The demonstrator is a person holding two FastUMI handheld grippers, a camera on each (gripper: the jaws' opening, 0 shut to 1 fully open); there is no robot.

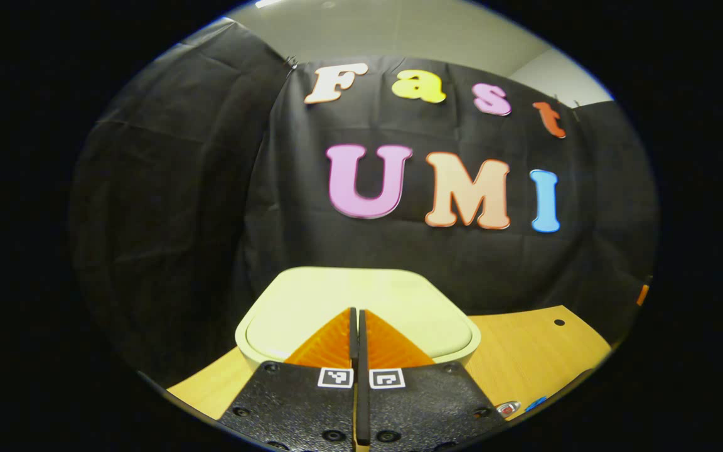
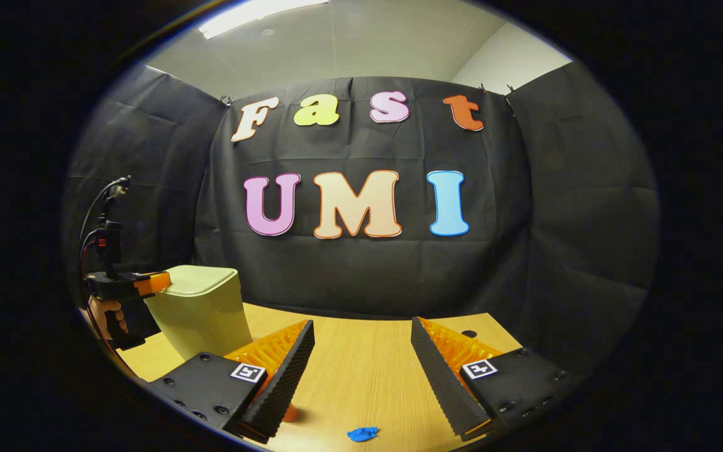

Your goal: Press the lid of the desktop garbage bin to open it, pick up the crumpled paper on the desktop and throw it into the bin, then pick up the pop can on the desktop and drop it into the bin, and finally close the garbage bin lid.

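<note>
Directly ahead of the left gripper, in the left gripper view, sits the garbage bin, pale yellow-green, upright on the wooden table, its lid flat and closed, broad face up. Left fingers pressed together, nothing between them, tips lying over the near edge of the lid; actual contact cannot be judged. At the bottom right edge of this view, on the table near the gripper body, a small red-and-silver object, too cut off to identify, and a speck of blue just right of it. Right gripper view gives the side-on reading: bin stands at far left of the table, tall axis vertical, lid level on top, body tapering downward. Left gripper shows there at lid height, its tips at the lid's near-left edge, with the hand holding it below. Right gripper spread wide, empty, above bare tabletop, well apart from the bin. Near the bottom edge, between its fingers, a small crumpled blue scrap lies on the wood; a bit of something orange peeks out beside the left finger, unidentifiable.
</note>
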